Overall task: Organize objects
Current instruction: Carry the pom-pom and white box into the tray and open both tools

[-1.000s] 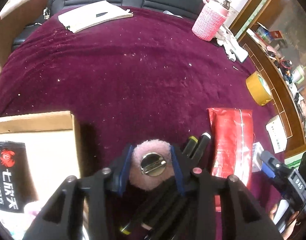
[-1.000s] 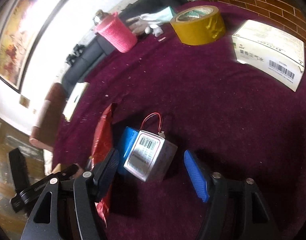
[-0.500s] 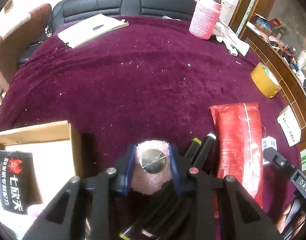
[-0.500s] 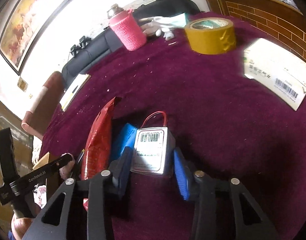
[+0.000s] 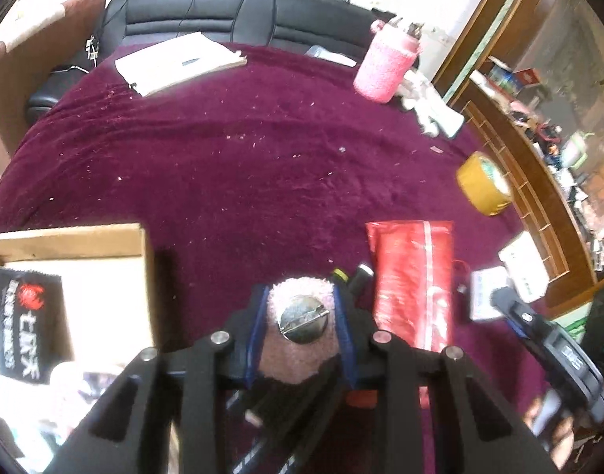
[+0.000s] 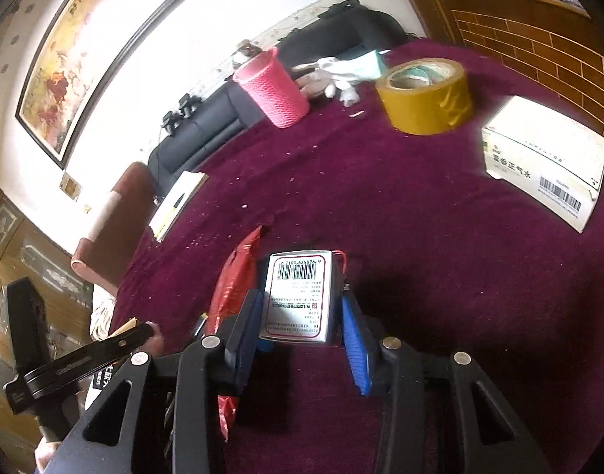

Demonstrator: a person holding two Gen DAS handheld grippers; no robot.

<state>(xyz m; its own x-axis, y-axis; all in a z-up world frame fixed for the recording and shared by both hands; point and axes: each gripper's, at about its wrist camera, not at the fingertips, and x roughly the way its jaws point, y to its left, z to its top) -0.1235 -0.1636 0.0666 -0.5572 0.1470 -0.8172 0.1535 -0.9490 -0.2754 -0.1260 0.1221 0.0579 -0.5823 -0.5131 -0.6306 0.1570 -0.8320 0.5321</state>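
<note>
Left wrist view: my left gripper (image 5: 300, 326) clamps the pink fuzzy brooch (image 5: 300, 320) above the maroon tablecloth (image 5: 238, 166), beside the cardboard box (image 5: 104, 276), black sofa (image 5: 207, 8) beyond. My right gripper (image 6: 302, 316), half a second ago on the cloth, now pinches the silver battery pack (image 6: 298, 296) lifted, tape roll (image 6: 426, 96) farther off.

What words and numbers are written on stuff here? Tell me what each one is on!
"七欣天" in white, beside a red crab logo: black packet in the cardboard box.
"藿香正气水", with a barcode: white carton. Its smaller print is unreadable.
"6 920579 081212", roughly, over a barcode: silver battery pack between the right gripper's fingers. The lines below are too small.
Lettering on the other gripper's handle: too blurred.
</note>
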